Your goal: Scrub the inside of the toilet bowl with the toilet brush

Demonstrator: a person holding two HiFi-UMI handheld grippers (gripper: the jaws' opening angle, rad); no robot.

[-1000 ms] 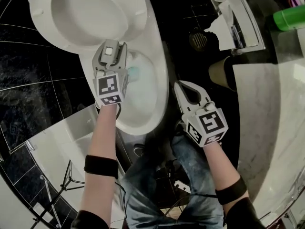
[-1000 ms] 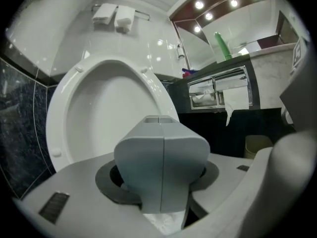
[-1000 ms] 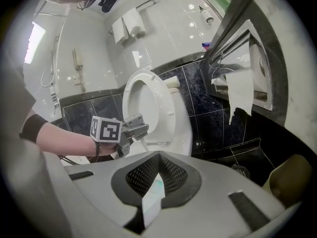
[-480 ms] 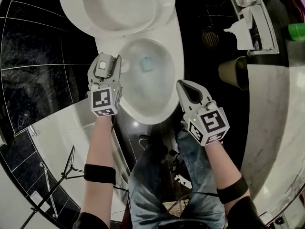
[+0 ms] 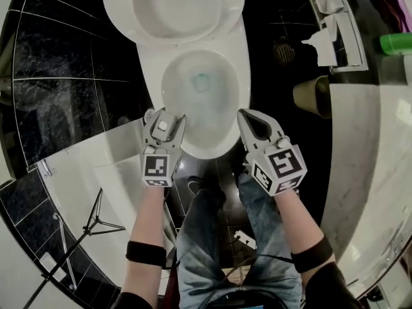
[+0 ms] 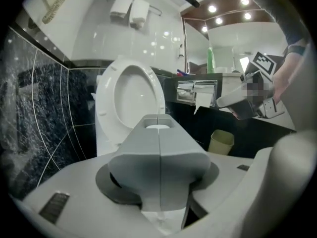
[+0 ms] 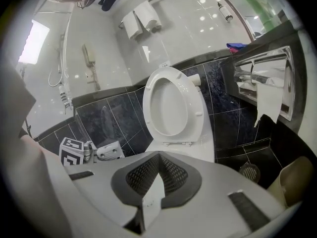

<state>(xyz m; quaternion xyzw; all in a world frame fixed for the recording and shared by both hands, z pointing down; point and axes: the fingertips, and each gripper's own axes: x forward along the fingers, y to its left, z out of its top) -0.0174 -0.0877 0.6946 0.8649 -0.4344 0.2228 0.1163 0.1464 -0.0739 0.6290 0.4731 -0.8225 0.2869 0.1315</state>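
The white toilet bowl (image 5: 239, 76) stands open, its seat and lid (image 5: 174, 8) raised, with bluish water (image 5: 201, 81) at the bottom. My left gripper (image 5: 165, 116) hovers at the bowl's near left rim. In the left gripper view its two grey halves (image 6: 158, 120) lie together along a seam, with nothing seen between them. My right gripper (image 5: 243, 113) hangs at the near right rim, its fingertips meeting and empty. The right gripper view looks at the raised seat (image 7: 171, 103) and the left gripper (image 7: 94, 152). I see no toilet brush in any view.
A beige bin (image 5: 312, 95) stands on the dark floor to the right, below a paper holder (image 5: 331, 24) and next to a floor drain (image 5: 283, 50). A marble counter (image 5: 373, 147) with a green bottle (image 5: 396, 42) runs along the right. The person's legs (image 5: 225, 237) are below.
My left gripper has pulled back from over the bowl's left side to its near rim. The toilet now sits more central in the head view. The right gripper has hardly shifted.
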